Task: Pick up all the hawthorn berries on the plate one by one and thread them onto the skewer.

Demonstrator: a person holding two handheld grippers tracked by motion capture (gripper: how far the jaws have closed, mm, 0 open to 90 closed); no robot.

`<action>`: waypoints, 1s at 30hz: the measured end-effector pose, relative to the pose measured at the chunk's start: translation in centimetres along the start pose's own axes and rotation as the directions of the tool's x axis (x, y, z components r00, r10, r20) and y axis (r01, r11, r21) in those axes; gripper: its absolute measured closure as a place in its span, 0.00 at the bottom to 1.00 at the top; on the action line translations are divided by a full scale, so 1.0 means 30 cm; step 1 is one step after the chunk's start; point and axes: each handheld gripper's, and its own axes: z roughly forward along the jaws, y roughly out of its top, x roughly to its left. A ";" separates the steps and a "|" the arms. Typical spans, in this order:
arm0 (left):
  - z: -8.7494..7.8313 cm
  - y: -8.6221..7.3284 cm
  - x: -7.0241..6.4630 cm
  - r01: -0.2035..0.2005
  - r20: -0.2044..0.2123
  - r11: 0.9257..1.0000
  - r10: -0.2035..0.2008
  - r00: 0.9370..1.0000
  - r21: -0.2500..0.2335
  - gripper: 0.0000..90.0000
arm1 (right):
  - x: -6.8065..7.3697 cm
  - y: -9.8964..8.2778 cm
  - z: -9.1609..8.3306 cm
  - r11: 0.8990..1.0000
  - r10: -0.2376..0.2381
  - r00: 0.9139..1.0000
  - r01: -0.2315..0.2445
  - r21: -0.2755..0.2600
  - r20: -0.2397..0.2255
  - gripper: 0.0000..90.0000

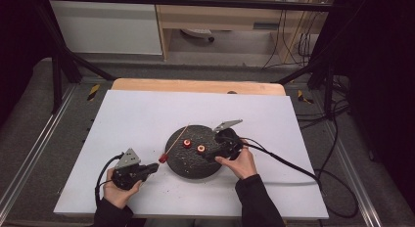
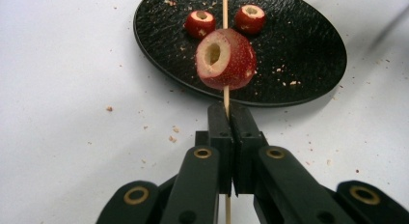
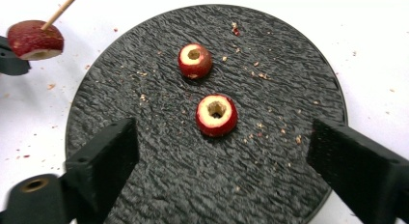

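**Three cored red fruits, one threaded on a stick**

Two cored red fruits lie on a round black plate in the middle of the white surface. In the right gripper view, the nearer fruit sits at the plate's centre, and the farther fruit lies just beyond it, towards 11 o'clock; the two are apart. Crumbs are scattered over the plate and the surface around it.

The left tool has its jaws pressed together on a thin wooden stick. A third fruit is threaded on that stick just beyond the jaw tips, held off the plate's edge at about 9 o'clock in the high view. The stick's far end reaches over the plate towards 12 o'clock.

The right tool hovers over the plate's 3 o'clock side, its jaws spread wide to either side of the nearer fruit and touching nothing.
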 end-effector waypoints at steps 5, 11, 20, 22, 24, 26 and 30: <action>-0.002 0.000 0.002 0.000 -0.002 1.000 0.000 1.000 0.000 0.98 | 0.008 0.039 0.032 0.999 0.001 1.000 -0.001 0.039 -0.002 0.23; 0.000 -0.002 0.001 -0.003 -0.001 1.000 0.003 1.000 0.005 0.98 | 0.014 0.086 0.070 0.996 0.026 1.000 -0.026 0.086 0.004 0.32; -0.002 -0.004 0.000 -0.008 -0.003 1.000 0.008 1.000 0.003 0.98 | 0.013 0.111 0.130 0.986 0.060 0.998 -0.062 0.158 0.014 0.45; -0.003 -0.003 0.000 -0.009 -0.003 1.000 0.009 1.000 0.002 0.98 | 0.009 0.112 0.135 0.982 0.071 0.997 -0.073 0.173 0.016 0.47; -0.004 -0.003 -0.001 -0.010 -0.003 1.000 0.010 1.000 0.002 0.98 | 0.007 0.111 0.138 0.979 0.075 0.997 -0.077 0.190 0.019 0.51; -0.003 -0.002 -0.002 -0.012 -0.003 1.000 0.012 1.000 0.003 0.98 | 0.004 0.109 0.142 0.975 0.073 0.997 -0.076 0.209 0.021 0.53; 0.000 -0.002 -0.002 -0.014 -0.002 1.000 0.014 1.000 0.007 0.98 | -0.001 0.108 0.153 0.970 0.084 0.996 -0.085 0.229 0.016 0.58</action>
